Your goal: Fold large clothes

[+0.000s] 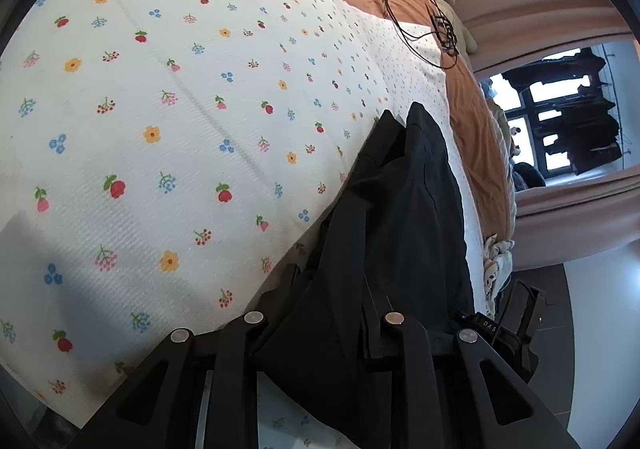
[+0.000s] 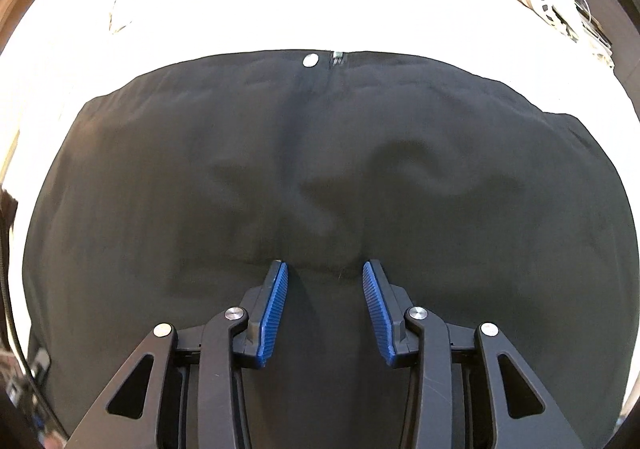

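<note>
My right claw (image 2: pixel 325 289) hangs over the black trousers (image 2: pixel 320 177), blue pads (image 2: pixel 276 313) spread apart with only flat cloth below them and nothing pinched. The trousers lie on the white part of the bed, waistband toward its far edge, metal button (image 2: pixel 310 60) beside the zip. My left claw (image 1: pixel 320 313) is bunched into a fold of the same trousers (image 1: pixel 400 201), which hides the pads; it seems clamped on the cloth. The flowered sheet (image 1: pixel 160 109) spreads alongside, and a black cable (image 1: pixel 420 25) lies near the far edge.
</note>
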Motion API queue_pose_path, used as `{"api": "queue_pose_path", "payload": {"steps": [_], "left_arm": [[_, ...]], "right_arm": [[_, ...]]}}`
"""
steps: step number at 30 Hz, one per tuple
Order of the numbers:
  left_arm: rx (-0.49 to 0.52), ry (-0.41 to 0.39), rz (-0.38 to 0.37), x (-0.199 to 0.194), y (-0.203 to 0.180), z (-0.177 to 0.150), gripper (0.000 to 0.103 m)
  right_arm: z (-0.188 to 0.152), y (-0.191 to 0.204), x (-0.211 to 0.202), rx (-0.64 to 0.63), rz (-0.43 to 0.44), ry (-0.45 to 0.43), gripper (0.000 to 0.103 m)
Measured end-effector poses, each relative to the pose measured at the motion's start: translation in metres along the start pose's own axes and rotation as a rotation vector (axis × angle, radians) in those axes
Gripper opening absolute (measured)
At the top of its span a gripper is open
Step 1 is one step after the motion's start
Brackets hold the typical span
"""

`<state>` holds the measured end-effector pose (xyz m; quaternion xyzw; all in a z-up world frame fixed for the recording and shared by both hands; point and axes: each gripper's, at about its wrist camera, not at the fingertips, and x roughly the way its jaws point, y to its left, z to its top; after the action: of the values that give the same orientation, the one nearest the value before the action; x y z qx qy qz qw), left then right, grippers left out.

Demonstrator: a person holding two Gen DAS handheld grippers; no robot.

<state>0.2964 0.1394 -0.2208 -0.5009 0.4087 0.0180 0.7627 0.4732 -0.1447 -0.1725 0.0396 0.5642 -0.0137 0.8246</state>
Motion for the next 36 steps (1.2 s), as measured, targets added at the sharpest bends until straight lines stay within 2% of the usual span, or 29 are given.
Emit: {"api": "queue_pose_path", "payload": {"steps": [9, 13, 15, 17, 19, 21, 23, 28, 30, 32, 36], "left_arm": [[-0.033, 0.001, 0.0, 0.002, -0.002, 0.001, 0.023], [-0.038, 0.006, -0.013, 0.001, -0.005, 0.002, 0.021], [-0.043, 0.011, -0.022, 0.0, -0.006, 0.002, 0.02], [-0.047, 0.015, -0.039, -0.004, -0.008, 0.003, 0.019], [-0.036, 0.012, -0.061, -0.009, -0.012, 0.003, 0.018], [-0.016, 0.008, -0.077, -0.015, -0.02, 0.003, 0.017], [-0.008, 0.011, -0.105, -0.021, -0.029, 0.004, 0.016], [0.039, 0.011, -0.17, -0.034, -0.057, 0.004, 0.015], [0.054, 0.012, -0.186, -0.037, -0.067, 0.003, 0.014], [0.077, 0.013, -0.202, -0.041, -0.078, 0.001, 0.014], [0.116, 0.022, -0.235, -0.047, -0.099, -0.001, 0.013]], "right_arm": [[0.044, -0.018, 0.01, 0.007, -0.003, -0.023, 0.039], [0.063, -0.022, 0.011, 0.009, -0.002, -0.044, 0.03], [0.076, -0.034, 0.014, 0.015, 0.017, -0.035, 0.029], [0.087, -0.021, 0.026, 0.023, 0.046, -0.013, 0.028], [0.087, -0.027, 0.014, 0.042, 0.081, -0.002, 0.028], [0.064, -0.041, 0.0, 0.058, 0.108, -0.031, 0.028], [0.049, -0.046, -0.017, 0.044, 0.13, -0.047, 0.034], [0.006, -0.026, -0.049, -0.024, 0.18, -0.049, 0.035], [-0.012, -0.024, -0.056, -0.033, 0.205, -0.039, 0.041], [-0.032, -0.022, -0.063, -0.03, 0.225, -0.039, 0.052], [-0.077, -0.023, -0.079, -0.02, 0.269, -0.035, 0.053]]}}
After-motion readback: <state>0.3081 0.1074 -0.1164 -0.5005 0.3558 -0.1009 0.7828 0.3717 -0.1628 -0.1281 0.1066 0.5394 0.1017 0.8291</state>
